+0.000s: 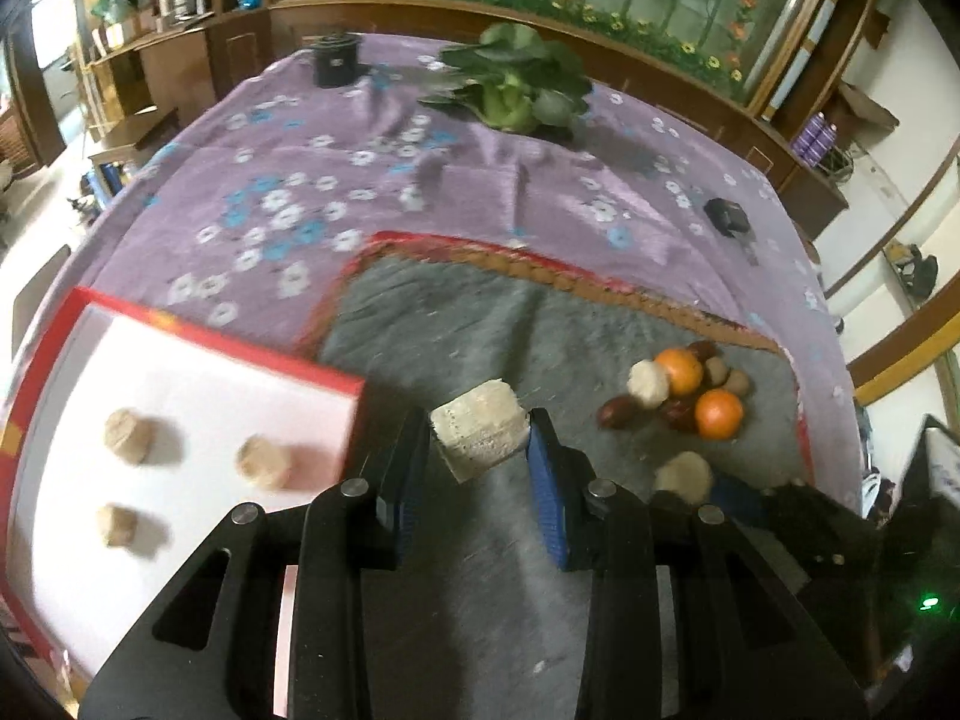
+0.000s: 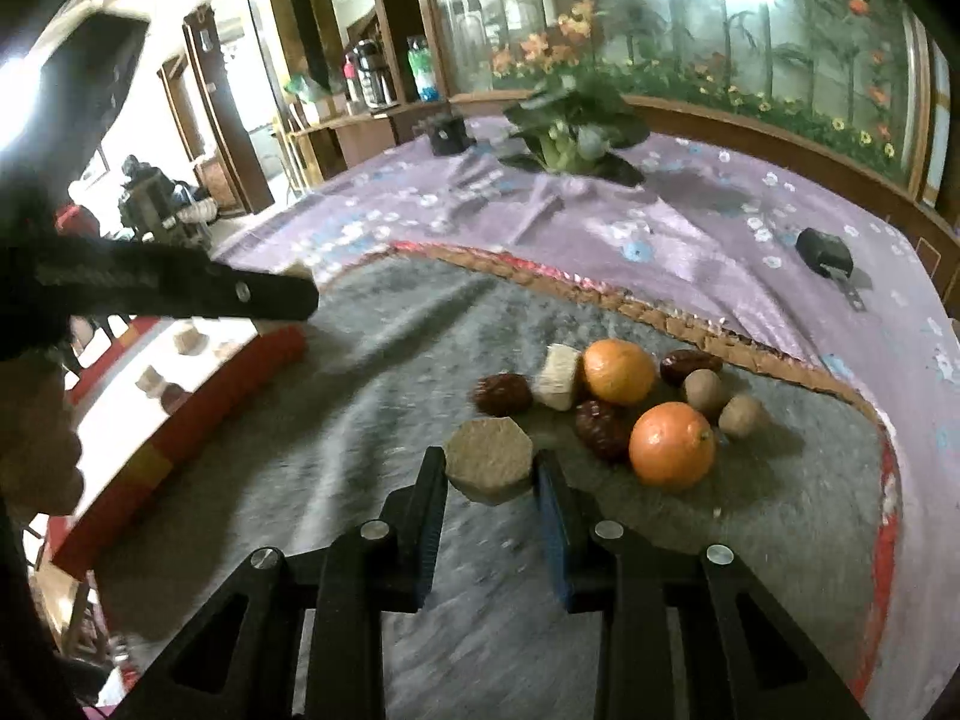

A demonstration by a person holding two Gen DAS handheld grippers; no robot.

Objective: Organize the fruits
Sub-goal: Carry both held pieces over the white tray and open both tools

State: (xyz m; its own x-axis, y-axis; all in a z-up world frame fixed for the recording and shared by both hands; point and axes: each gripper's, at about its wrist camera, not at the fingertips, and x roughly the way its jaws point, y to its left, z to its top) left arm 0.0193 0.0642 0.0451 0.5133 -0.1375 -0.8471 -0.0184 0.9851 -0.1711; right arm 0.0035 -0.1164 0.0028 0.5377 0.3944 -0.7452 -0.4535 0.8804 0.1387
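My left gripper (image 1: 480, 450) is shut on a pale, cut cylindrical piece (image 1: 474, 426), held above the grey mat (image 1: 432, 330) beside the red-rimmed white tray (image 1: 180, 324). Three similar pale pieces (image 1: 264, 462) lie in that tray. My right gripper (image 2: 491, 469) is shut on a pale octagonal piece (image 2: 487, 450) just left of the fruit pile. The pile holds two oranges (image 2: 672, 444), dark red dates (image 2: 503, 393), two small brown fruits (image 2: 705, 390) and another pale piece (image 2: 558, 384). The left gripper's black finger (image 2: 264, 294) shows at the left of the right wrist view.
A purple floral cloth (image 1: 288, 192) covers the table under the mat. A leafy green vegetable (image 1: 516, 84) and a black cup (image 1: 336, 60) stand at the far side. A small black object (image 1: 726, 216) lies at the right. Wooden shelves and a flowered panel stand behind.
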